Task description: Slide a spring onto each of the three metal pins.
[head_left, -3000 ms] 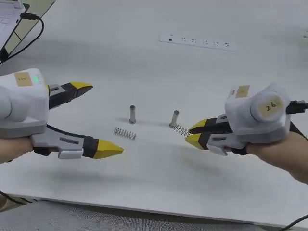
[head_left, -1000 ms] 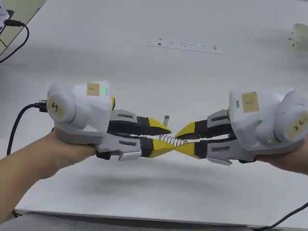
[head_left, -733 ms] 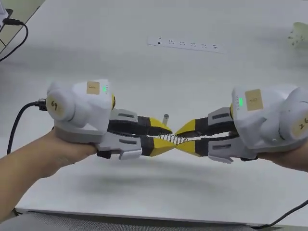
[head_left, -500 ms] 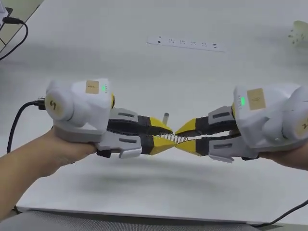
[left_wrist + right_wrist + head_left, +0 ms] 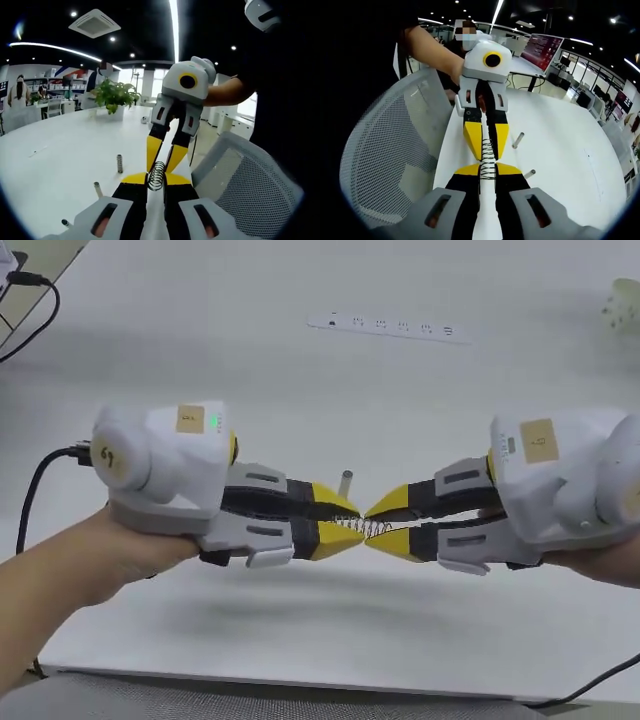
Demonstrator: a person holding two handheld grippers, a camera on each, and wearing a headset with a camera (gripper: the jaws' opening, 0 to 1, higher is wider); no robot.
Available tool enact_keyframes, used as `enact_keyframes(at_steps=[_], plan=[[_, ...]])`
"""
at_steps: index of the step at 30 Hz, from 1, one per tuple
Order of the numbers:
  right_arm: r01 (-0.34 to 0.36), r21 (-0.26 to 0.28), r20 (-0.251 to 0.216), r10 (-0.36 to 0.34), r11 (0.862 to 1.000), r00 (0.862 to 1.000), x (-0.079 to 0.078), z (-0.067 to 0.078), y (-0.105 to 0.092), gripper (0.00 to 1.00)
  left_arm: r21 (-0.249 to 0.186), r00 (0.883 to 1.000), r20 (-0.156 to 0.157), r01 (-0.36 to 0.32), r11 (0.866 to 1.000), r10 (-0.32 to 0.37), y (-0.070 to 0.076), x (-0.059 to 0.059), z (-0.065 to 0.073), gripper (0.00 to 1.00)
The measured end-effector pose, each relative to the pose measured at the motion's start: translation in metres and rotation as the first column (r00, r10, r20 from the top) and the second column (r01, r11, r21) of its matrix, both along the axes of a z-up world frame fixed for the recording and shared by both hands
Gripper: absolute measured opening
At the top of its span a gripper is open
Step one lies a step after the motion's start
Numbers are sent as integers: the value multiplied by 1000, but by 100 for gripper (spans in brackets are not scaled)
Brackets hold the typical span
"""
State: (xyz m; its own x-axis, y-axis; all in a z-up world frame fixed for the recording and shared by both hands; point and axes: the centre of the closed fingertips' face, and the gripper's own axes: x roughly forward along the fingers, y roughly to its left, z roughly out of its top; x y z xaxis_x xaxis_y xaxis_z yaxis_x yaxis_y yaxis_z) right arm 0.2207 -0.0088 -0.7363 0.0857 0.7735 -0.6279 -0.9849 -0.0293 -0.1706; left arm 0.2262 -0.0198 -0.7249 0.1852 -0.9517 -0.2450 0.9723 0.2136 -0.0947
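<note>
A small steel spring (image 5: 367, 528) hangs in the air above the white table, held end to end between my two grippers. My left gripper (image 5: 350, 525) comes in from the left and is shut on one end. My right gripper (image 5: 373, 526) comes in from the right and is shut on the other end. One upright metal pin (image 5: 346, 483) stands just behind the fingertips. In the left gripper view the spring (image 5: 156, 172) sits end-on between my own tips, and three pins (image 5: 120, 163) stand on the table to the left. In the right gripper view the spring (image 5: 487, 150) runs into the left gripper, with two pins (image 5: 518, 140) to its right.
A white power strip (image 5: 390, 327) lies at the far side of the table (image 5: 300, 390). A black cable (image 5: 30, 310) crosses the far left corner. A mesh chair (image 5: 240, 180) stands off the table's near edge, and a potted plant (image 5: 115, 95) sits at the far end.
Three seconds ago the right gripper held the spring low beside a pin and the left stood open. Both now pinch it in the air, with less spring showing than a second ago.
</note>
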Motion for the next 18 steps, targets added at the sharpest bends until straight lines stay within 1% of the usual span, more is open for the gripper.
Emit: enact_keyframes(at_steps=[6,7,10,15,18], plan=[[3,0,-9,-3,1000,1000,0,0,-1,8,0,1000,5,5,1000,-5,-1,-1,1,3],[6,2,-11,-6,1000,1000,0,1,-1,8,-1,1000,12,5,1000,-5,-1,-1,1,3],[11,4,-24,-11,1000,1000,-1,1,-1,8,-1,1000,17,6,1000,-6,-2,-2,2,3],[21,5,-35,-21,1000,999,-3,0,-1,9,5,1000,17,13,1000,-13,-3,-4,1,2],[22,4,-34,-22,1000,999,-3,-1,-1,9,9,1000,15,14,1000,-14,-2,-5,0,2]])
